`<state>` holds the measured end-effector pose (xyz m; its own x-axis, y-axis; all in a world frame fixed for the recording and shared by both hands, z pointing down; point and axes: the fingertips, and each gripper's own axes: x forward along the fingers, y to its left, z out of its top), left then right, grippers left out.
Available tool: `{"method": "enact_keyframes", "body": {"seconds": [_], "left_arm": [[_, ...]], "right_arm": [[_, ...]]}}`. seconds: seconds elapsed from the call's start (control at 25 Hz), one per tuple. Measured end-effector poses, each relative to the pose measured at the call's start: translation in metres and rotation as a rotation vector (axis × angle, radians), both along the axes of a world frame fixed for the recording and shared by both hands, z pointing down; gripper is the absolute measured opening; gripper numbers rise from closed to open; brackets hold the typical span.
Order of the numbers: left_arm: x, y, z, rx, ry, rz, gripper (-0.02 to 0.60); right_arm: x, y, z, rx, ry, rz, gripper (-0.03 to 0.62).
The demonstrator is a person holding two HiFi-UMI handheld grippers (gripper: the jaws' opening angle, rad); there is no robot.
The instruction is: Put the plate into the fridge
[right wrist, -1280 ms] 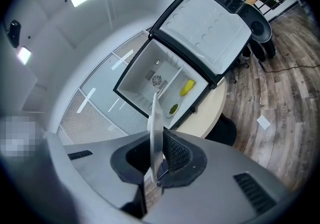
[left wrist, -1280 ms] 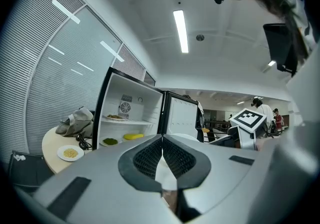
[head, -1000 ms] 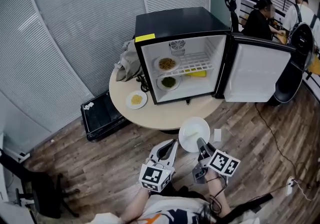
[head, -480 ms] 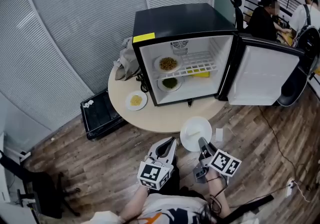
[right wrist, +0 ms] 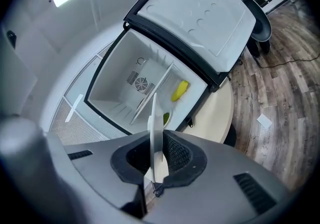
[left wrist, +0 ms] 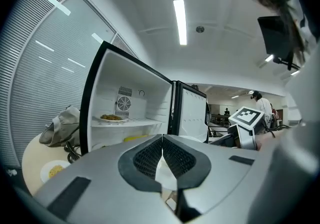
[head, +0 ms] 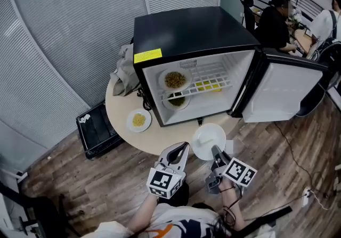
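Note:
A white plate (head: 206, 140) hangs level just off the table's near edge, in front of the open fridge (head: 197, 87). My right gripper (head: 214, 154) is shut on its near rim. The right gripper view shows the plate (right wrist: 153, 128) edge-on, pinched between the jaws of the right gripper (right wrist: 159, 140), with the fridge cavity (right wrist: 142, 85) beyond it. My left gripper (head: 179, 153) hovers to the left of the plate, shut with nothing in it. From the left gripper (left wrist: 162, 139), the fridge (left wrist: 127, 113) lies straight ahead.
Inside the fridge, a noodle plate (head: 175, 79) sits on the wire shelf, a green-food plate (head: 177, 100) below it, and a yellow item (head: 205, 85). The door (head: 285, 93) swings right. A small plate (head: 139, 120) and a grey cloth (head: 123, 72) lie on the round table (head: 160, 136). A black crate (head: 96, 128) is on the floor.
The fridge and table have come closer and lower in the head view. Both grippers and the held plate keep their places, and the plate now overlaps the table's edge.

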<state>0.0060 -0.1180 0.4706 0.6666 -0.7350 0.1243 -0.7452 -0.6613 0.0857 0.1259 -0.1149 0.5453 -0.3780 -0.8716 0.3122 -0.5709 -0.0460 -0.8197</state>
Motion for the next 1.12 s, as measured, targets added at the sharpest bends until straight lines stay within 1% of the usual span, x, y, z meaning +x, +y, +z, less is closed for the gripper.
{"method": "enact_keyframes", "body": {"seconds": [0.32, 0.52, 0.8, 1.12], "left_arm": [[-0.010, -0.060, -0.002, -0.002, 0.020, 0.066, 0.012], [-0.016, -0.087, 0.001, -0.016, 0.033, 0.104, 0.012], [-0.012, -0.110, 0.012, -0.037, 0.033, 0.169, 0.012], [-0.006, -0.119, 0.020, -0.070, 0.055, 0.195, 0.012]], "right_arm": [[-0.008, -0.052, -0.002, -0.019, 0.003, 0.061, 0.032], [-0.015, -0.071, 0.001, -0.038, 0.006, 0.096, 0.032], [-0.016, -0.090, 0.010, -0.055, -0.015, 0.149, 0.032], [-0.014, -0.093, 0.013, -0.081, -0.003, 0.166, 0.031]]}}
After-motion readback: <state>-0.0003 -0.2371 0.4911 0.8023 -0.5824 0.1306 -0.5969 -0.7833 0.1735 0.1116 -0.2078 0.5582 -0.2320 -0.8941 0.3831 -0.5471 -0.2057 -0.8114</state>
